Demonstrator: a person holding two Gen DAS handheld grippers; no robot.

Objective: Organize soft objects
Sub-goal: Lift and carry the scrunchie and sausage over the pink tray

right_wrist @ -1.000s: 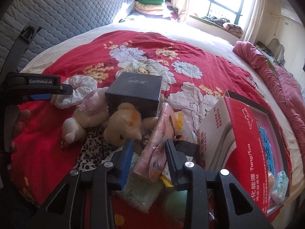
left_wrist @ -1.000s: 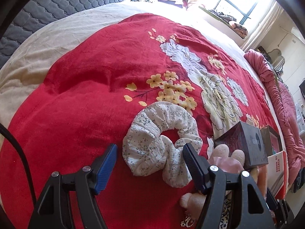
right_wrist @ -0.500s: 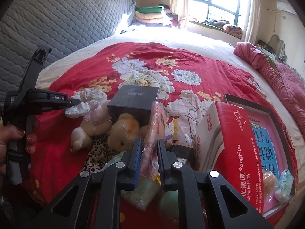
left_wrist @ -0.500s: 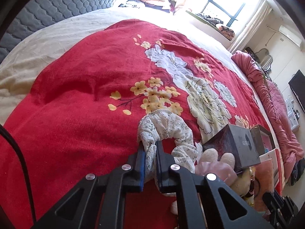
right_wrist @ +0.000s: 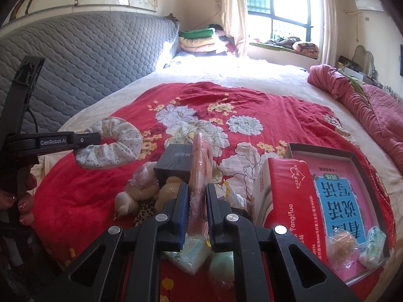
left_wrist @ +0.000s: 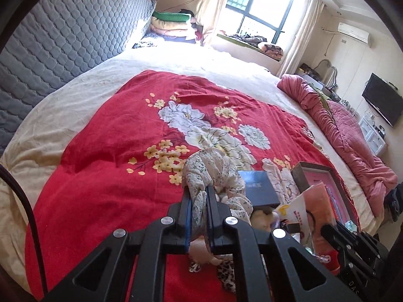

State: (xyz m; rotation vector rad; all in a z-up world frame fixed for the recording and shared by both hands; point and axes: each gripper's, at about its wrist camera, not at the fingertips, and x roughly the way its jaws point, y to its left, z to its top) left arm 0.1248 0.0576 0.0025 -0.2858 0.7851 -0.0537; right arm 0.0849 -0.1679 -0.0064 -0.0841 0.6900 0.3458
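My left gripper (left_wrist: 198,193) is shut on a white floral fabric ring (left_wrist: 214,173) and holds it lifted above the red floral blanket (left_wrist: 105,171). The ring also shows at the left of the right wrist view (right_wrist: 113,146), hanging from the left gripper (right_wrist: 94,138). My right gripper (right_wrist: 197,191) is shut on a pink plastic-wrapped packet (right_wrist: 200,166), held upright above the pile. Two small plush bears (right_wrist: 148,188) lie below, beside a dark box (right_wrist: 176,163).
A red tissue box (right_wrist: 289,201) and an open box lid with a pink and blue sheet (right_wrist: 337,191) lie at right. A leopard-print cloth (right_wrist: 146,211) and wrapped packets (right_wrist: 191,254) lie near me. A grey quilted headboard (right_wrist: 88,58) stands left, a pink quilt (right_wrist: 365,105) right.
Both grippers have shut, the left on the fabric ring and the right on the pink packet. Both have since lifted their objects off the bed.
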